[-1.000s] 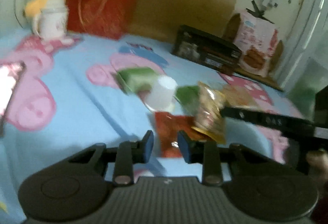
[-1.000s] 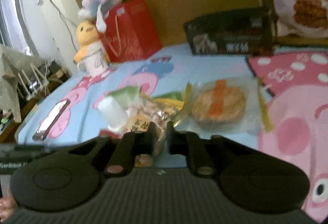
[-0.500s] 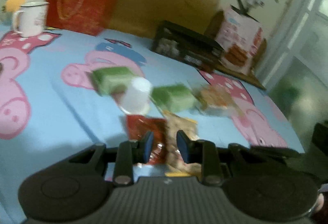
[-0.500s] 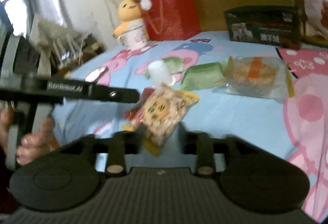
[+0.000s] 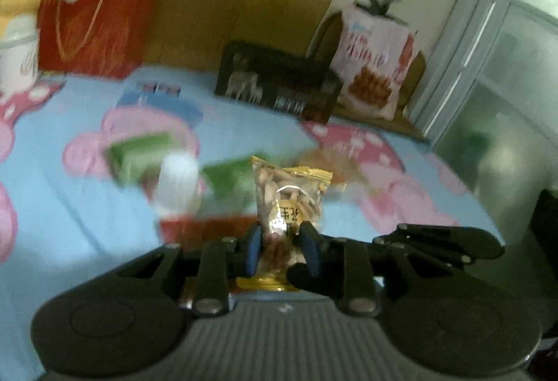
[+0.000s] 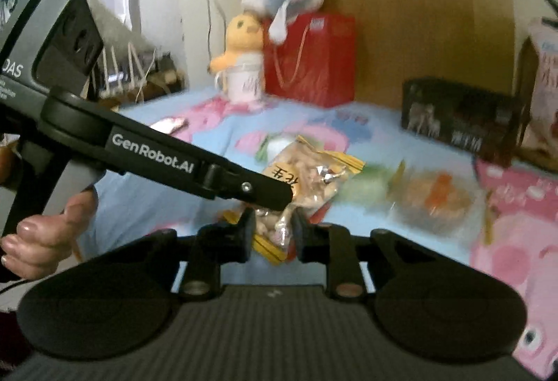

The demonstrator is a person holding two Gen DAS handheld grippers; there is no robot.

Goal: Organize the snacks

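Note:
A clear peanut bag (image 5: 289, 203) with yellow ends is held above the table, and both grippers close on it. My left gripper (image 5: 281, 250) pinches its lower part between blue pads. My right gripper (image 6: 272, 231) pinches it too; the bag (image 6: 314, 172) sticks up past its fingers. The left gripper's arm (image 6: 157, 158) crosses the right wrist view from the left. On the cloth lie two green packets (image 5: 139, 151) (image 5: 230, 178), a white cup (image 5: 178, 178), a red packet (image 5: 205, 227) and a clear bag of round cakes (image 6: 436, 196).
A blue cartoon-pig tablecloth (image 5: 69, 206) covers the table. At the back stand a red gift bag (image 5: 94, 18), a yellow plush with a white mug (image 6: 244, 67), a dark box (image 5: 279, 84) and a pink snack bag (image 5: 376, 67). A phone (image 6: 171, 124) lies left.
The right gripper lifted the peanut bag off the table. The left gripper moved in and closed on the same bag; before it was open and empty over the red packet.

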